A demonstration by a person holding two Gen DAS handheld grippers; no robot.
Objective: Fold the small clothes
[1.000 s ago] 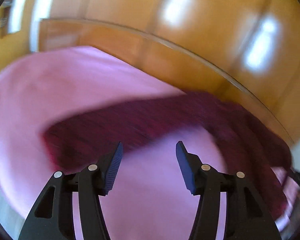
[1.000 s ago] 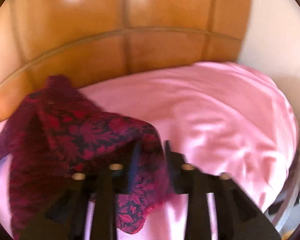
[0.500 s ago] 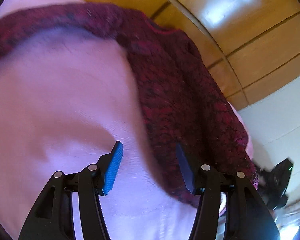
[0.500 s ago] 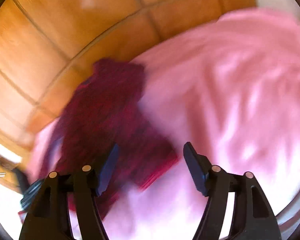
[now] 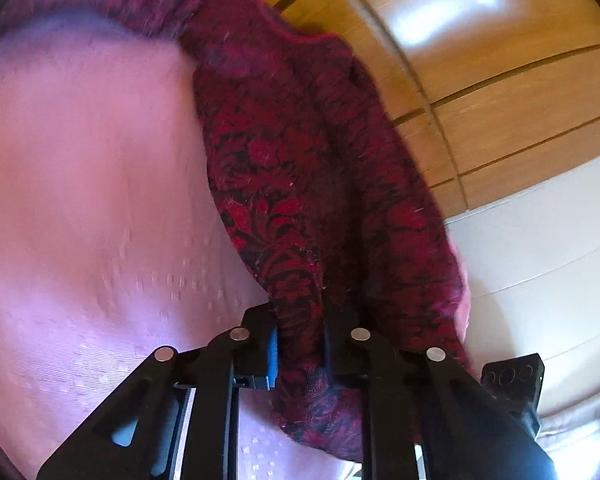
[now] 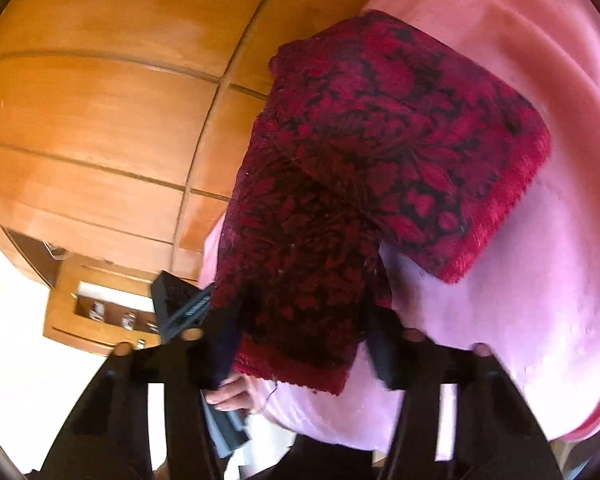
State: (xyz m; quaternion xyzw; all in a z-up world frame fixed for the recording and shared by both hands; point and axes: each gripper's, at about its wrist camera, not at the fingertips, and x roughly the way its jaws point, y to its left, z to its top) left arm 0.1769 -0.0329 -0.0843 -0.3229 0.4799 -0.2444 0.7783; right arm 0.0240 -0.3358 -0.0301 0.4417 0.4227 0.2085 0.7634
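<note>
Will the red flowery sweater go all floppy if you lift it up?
Probably floppy: the sweater already bends over itself in soft folds and bunches between the left tool. It looks thick and fuzzy, so likely not slippery. It should sag, not roll, on the pink sheet.

A pink sheet (image 5: 84,184) covers the bed and shows small raised dots in its weave near the lower edge of the left wrist view. Behind the bed stand glossy wooden panels (image 6: 100,112) with thin grooves between them, and beside them a pale wall (image 5: 540,248). In the right wrist view a small wooden shelf (image 6: 96,312) with a few small items sits low on the left.
</note>
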